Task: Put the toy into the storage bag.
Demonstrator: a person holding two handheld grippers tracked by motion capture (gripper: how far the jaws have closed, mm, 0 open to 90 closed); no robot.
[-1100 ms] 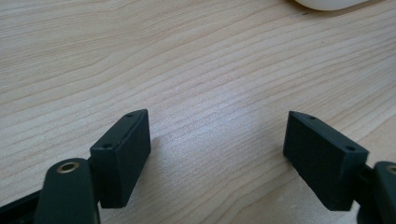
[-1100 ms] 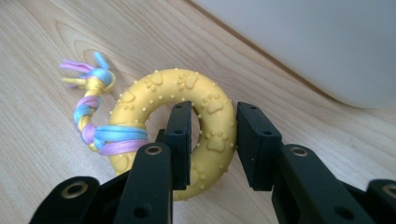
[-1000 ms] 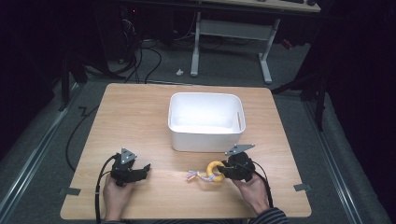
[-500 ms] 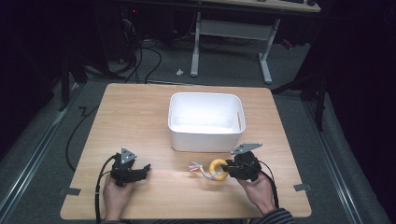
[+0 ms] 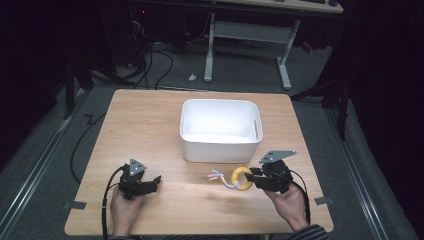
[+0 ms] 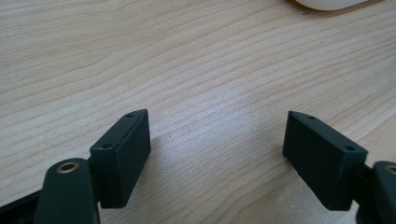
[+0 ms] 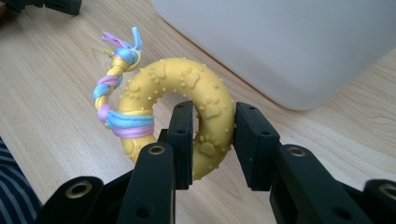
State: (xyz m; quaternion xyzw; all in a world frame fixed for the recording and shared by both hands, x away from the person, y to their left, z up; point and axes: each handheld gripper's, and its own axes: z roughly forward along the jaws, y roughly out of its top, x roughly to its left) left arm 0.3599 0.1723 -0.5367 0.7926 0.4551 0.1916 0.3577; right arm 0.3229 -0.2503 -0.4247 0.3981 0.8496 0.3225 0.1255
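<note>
High view: white bin just beyond ring toy

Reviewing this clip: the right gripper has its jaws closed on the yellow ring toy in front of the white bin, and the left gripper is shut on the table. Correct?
Not quite. The left gripper is open: the left gripper view shows its jaws spread wide over bare table. The rest holds: the right gripper has its jaws closed on the yellow ring toy in front of the white bin.

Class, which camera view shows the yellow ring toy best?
The right gripper view: the ring toy is close, with paw prints, braided rope and the fingers clamping it. The high view shows it small beside the tub.
</note>
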